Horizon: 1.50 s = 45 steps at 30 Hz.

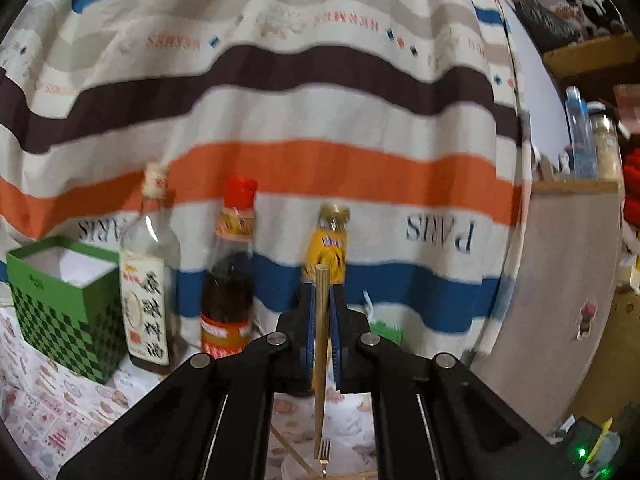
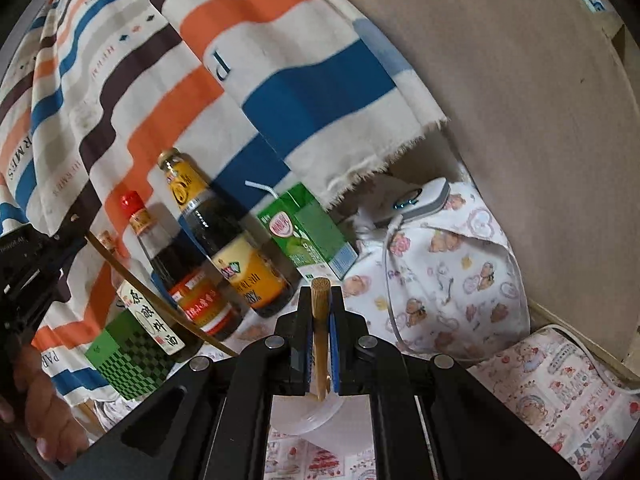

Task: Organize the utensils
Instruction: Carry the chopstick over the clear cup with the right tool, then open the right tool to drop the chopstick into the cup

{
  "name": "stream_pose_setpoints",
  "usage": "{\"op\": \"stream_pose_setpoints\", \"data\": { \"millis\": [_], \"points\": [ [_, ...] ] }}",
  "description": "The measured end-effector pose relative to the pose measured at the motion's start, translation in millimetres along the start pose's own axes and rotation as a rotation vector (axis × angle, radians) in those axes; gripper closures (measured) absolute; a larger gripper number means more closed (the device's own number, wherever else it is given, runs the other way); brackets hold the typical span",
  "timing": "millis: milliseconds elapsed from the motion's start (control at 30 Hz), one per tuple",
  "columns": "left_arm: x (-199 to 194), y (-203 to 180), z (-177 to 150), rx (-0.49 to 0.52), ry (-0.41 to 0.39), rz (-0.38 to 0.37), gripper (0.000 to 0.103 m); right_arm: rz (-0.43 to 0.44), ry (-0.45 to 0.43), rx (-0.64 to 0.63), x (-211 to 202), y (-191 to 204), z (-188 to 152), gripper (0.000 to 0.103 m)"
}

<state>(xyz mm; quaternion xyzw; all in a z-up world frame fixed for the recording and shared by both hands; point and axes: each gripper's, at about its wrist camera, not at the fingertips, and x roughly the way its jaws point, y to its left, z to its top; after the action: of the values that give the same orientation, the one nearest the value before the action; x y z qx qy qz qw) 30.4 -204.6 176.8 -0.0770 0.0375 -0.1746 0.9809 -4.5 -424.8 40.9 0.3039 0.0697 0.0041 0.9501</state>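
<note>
Wooden chopstick (image 1: 321, 344) hides its lower end beneath left gripper (image 1: 322, 320).

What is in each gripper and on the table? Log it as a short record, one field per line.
left gripper: shut on a chopstick
right gripper: shut on a second chopstick
bottles: three in a row, clear, red-capped, yellow-labelled
green box: open top, left of the bottles
fork: on the table under the left gripper
juice carton: right of the bottles
</note>
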Motion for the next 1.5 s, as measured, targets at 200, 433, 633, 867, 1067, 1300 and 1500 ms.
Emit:
{"op": "stream_pose_setpoints", "data": {
  "millis": [200,433,633,867,1067,1300,1500],
  "points": [
    [24,0,-30,0.007,0.113,0.018,0.097,-0.002,0.023,0.001,6,-2,-2,0.095],
    [39,13,-49,-0.057,0.174,-0.005,0.097,-0.013,0.048,0.007,11,-2,-7,0.095],
    [50,24,-60,-0.062,0.215,0.003,0.097,-0.022,0.049,-0.005,13,-2,-6,0.095],
    [60,40,-72,-0.098,0.283,0.021,0.097,-0.053,0.025,-0.036,13,0,-8,0.095],
    [58,45,-71,-0.066,0.286,0.024,0.096,-0.04,0.039,-0.027,14,-1,-7,0.092],
    [43,50,-62,0.016,0.311,0.058,0.057,-0.031,0.101,-0.007,20,-4,-7,0.078],
    [9,72,-51,0.097,0.248,0.145,0.034,-0.016,0.135,-0.001,23,1,-11,0.062]
  ]
}}
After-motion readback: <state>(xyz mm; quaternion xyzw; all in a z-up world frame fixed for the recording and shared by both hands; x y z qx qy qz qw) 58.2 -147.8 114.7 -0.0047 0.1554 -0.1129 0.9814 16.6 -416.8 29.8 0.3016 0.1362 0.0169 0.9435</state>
